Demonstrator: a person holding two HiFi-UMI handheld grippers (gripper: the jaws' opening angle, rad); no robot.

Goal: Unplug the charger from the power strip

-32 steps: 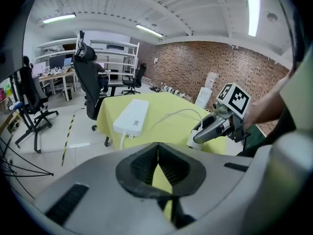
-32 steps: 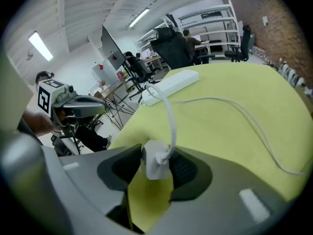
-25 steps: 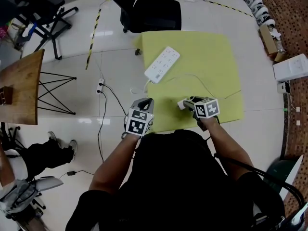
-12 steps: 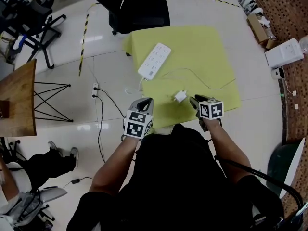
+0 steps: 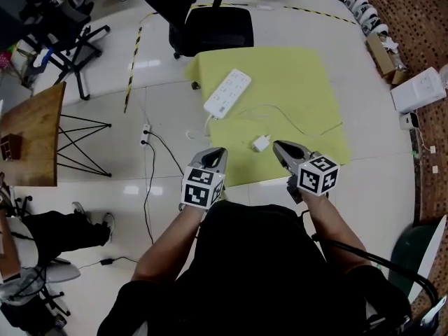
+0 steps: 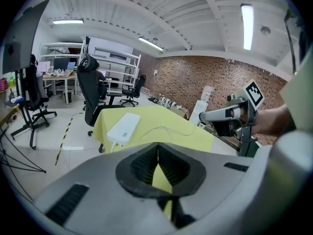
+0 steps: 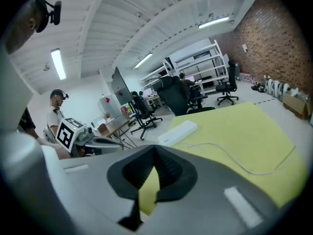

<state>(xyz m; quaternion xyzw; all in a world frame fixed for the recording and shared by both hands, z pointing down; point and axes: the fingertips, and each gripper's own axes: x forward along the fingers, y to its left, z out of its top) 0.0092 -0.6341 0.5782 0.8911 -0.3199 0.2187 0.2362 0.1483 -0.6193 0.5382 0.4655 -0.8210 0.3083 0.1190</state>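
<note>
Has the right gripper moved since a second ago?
Yes. The right gripper has lifted off the charger; its tips, around it before, now sit just right of it.

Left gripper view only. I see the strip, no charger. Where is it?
Observer: Head view shows the charger lying loose on the yellow cloth, apart from the strip, nearer the person.
Operator: Right gripper holding anything?
Observer: No. In its own view the right gripper has its jaws shut with nothing between them.
Operator: Is it touching the charger?
Observer: No. In head view the charger sits clear of it, between its tip and the left gripper.
</note>
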